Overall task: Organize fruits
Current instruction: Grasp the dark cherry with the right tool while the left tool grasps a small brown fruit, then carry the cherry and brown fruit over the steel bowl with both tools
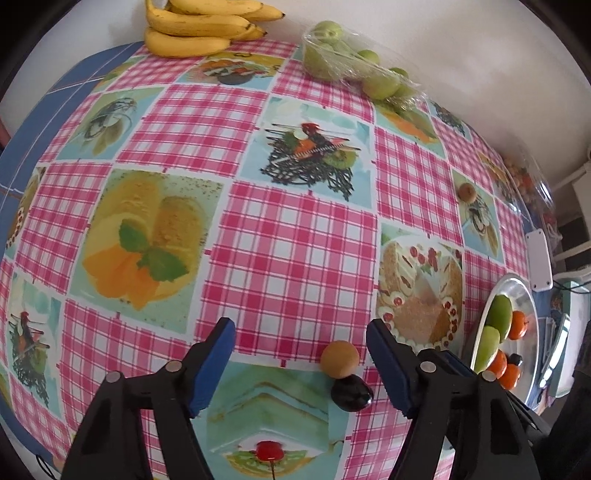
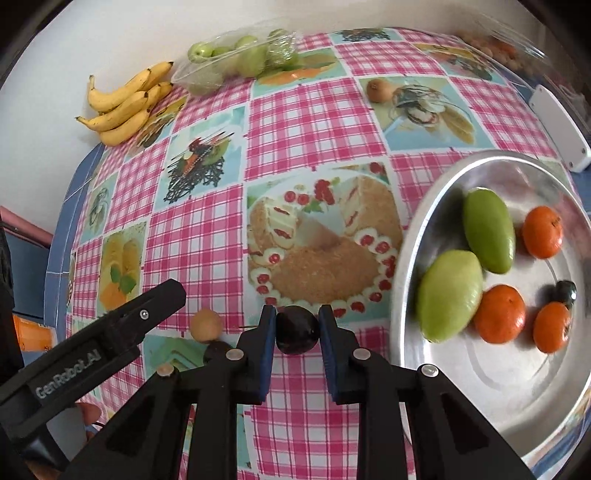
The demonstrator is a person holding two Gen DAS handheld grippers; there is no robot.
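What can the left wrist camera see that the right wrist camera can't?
Only the left wrist view shows the left tongs from behind, open over a tan fruit and a dark one.

Only the right wrist view shows the right tongs shut on a dark plum.

Both show the bananas, the bagged green fruit and the metal tray.

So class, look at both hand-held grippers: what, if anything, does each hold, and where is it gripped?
The right hand-held gripper clamps a dark round fruit across its sides. The left hand-held gripper is open, holding nothing.
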